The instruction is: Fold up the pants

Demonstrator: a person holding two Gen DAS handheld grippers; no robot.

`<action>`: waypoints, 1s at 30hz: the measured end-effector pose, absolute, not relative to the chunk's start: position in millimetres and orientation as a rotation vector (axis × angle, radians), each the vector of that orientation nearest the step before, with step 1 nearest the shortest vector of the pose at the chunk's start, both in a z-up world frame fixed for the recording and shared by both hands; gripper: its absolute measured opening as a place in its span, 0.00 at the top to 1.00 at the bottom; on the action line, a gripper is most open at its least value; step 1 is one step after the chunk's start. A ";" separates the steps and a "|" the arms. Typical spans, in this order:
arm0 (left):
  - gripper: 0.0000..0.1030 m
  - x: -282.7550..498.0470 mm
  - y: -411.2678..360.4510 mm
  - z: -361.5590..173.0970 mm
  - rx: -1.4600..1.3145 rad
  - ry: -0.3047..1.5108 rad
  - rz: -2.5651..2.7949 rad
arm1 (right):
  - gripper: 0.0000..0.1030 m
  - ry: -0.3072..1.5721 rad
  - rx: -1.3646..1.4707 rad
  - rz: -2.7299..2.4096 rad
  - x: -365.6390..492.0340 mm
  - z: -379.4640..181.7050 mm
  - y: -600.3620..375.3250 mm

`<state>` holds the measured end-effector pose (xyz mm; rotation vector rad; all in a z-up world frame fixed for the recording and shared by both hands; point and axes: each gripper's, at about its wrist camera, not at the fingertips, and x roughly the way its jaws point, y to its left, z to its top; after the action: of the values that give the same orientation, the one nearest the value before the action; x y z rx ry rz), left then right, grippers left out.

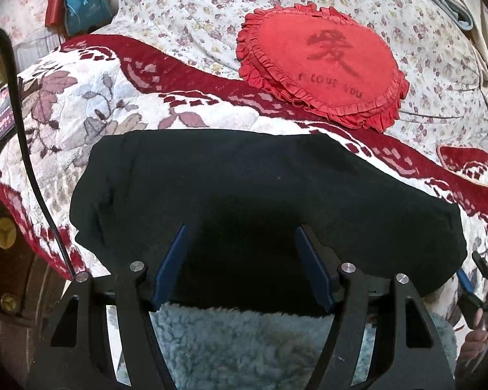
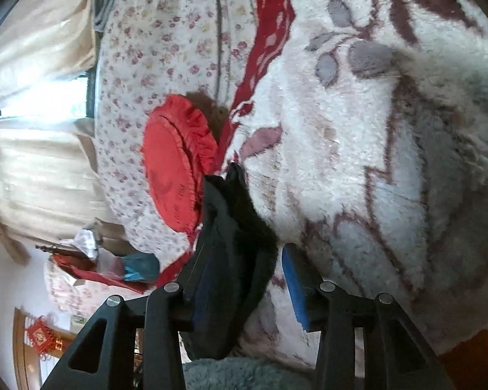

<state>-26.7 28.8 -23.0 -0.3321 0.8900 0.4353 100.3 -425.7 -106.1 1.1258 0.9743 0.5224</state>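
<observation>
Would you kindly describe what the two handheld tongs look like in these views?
Both tongs, left and right, have matte black angular frames with triangular cut-outs and round silver pivot bolts. Each finger carries a flat blue pad. A ribbed black cable trails past the left one. Fluffy grey-blue fabric, perhaps a sleeve, shows beneath.

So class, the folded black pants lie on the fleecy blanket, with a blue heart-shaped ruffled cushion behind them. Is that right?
Not quite. The cushion is red, not blue, as the left wrist view shows. The rest holds: it is heart-shaped and ruffled and lies behind the folded black pants on the fleecy blanket.
</observation>
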 end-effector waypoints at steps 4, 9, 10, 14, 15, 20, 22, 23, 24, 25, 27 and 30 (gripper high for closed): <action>0.34 -27.3 29.8 -22.9 -0.340 0.890 0.430 | 0.60 0.967 1.154 0.597 113.0 -114.2 -420.8; 0.34 -31.4 35.9 -22.5 -0.376 0.879 0.424 | 0.65 0.965 1.115 0.635 115.6 -113.1 -415.9; 0.34 -33.0 38.2 -22.1 -0.386 0.874 0.423 | 0.73 0.962 1.106 0.637 112.8 -114.7 -417.1; 0.34 -44.9 55.9 -20.1 -0.465 0.840 0.435 | 0.89 0.979 1.018 0.599 109.2 -113.7 -415.4; 0.34 -49.7 62.1 -19.6 -0.496 0.825 0.441 | 0.89 0.973 0.992 0.592 108.1 -107.3 -413.3; 0.34 -75.6 95.3 -20.9 -0.672 0.752 0.475 | 0.90 0.888 0.858 0.716 103.9 -41.6 -369.7; 0.34 -83.0 103.1 -22.2 -0.728 0.729 0.483 | 0.90 0.874 0.802 0.834 103.1 -13.2 -330.3; 0.34 -85.3 105.3 -22.8 -0.747 0.723 0.483 | 0.90 0.872 0.776 0.887 102.5 -2.6 -310.8; 0.34 -87.1 106.9 -23.5 -0.763 0.718 0.482 | 0.90 0.874 0.741 0.963 101.4 9.7 -282.2; 0.34 -87.9 107.4 -23.5 -0.768 0.716 0.479 | 0.90 0.882 0.703 1.023 101.2 18.1 -255.0; 0.34 -89.0 106.3 -22.5 -0.767 0.714 0.473 | 0.90 0.910 0.606 1.125 97.3 26.0 -205.1; 0.34 -90.3 105.8 -21.2 -0.759 0.711 0.468 | 0.90 1.005 0.440 1.205 91.0 14.5 -137.6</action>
<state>-90.3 105.8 -21.2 -0.7588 0.7112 0.4680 91.0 -137.6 14.5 0.4400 1.0045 1.2054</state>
